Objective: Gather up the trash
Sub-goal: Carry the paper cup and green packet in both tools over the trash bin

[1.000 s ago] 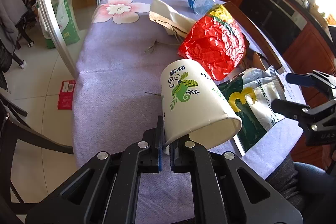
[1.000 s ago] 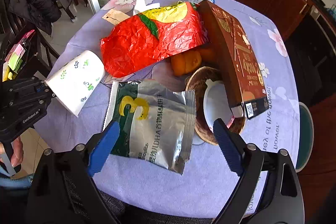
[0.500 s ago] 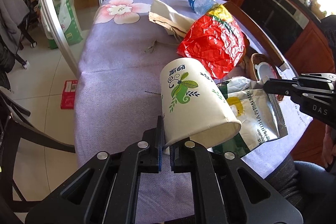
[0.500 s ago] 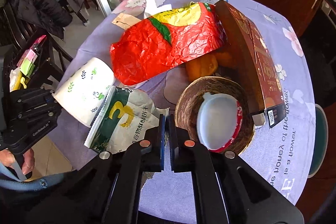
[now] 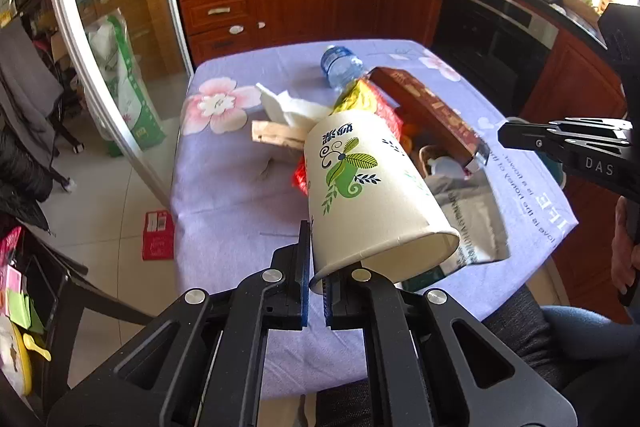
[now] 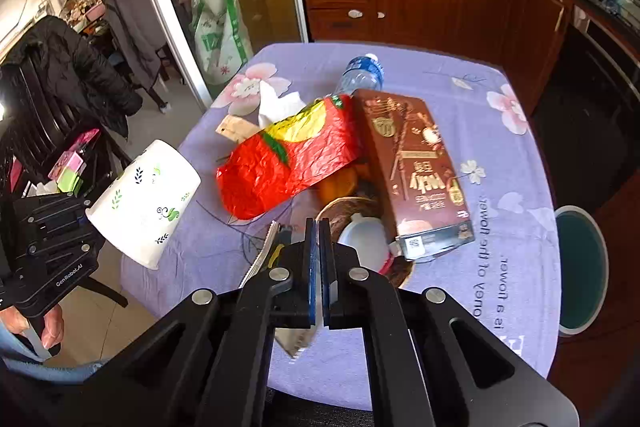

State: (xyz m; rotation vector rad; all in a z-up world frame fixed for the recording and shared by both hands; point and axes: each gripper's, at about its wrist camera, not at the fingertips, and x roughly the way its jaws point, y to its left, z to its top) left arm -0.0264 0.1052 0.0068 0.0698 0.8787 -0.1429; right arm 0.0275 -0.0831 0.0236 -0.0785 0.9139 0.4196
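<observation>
My left gripper [image 5: 316,239] is shut on the rim of a white paper cup [image 5: 368,187] with green leaf prints, held tilted above the table's near left edge. The cup [image 6: 148,199] also shows at the left of the right wrist view. My right gripper [image 6: 319,227] is shut on a silver and green foil pouch [image 6: 262,255], whose edges stick out beside and below the fingers. In the left wrist view the pouch [image 5: 476,219] hangs under the right gripper [image 5: 504,137]. On the table lie a crumpled red wrapper [image 6: 288,163], a brown box [image 6: 412,163], a water bottle [image 6: 362,73] and tissue [image 6: 276,103].
The table wears a purple flowered cloth [image 6: 500,131]. A woven basket [image 6: 400,275] holding a white lid sits under the box, with an orange [image 6: 340,183] beside it. A green stool [image 6: 580,267] stands at the right, a chair with a black jacket [image 6: 60,79] at the left, a red packet [image 5: 158,235] on the floor.
The right gripper closed on the foil pouch and lifted it off the cloth. Both grippers rose, and the cup went up with the left one.
</observation>
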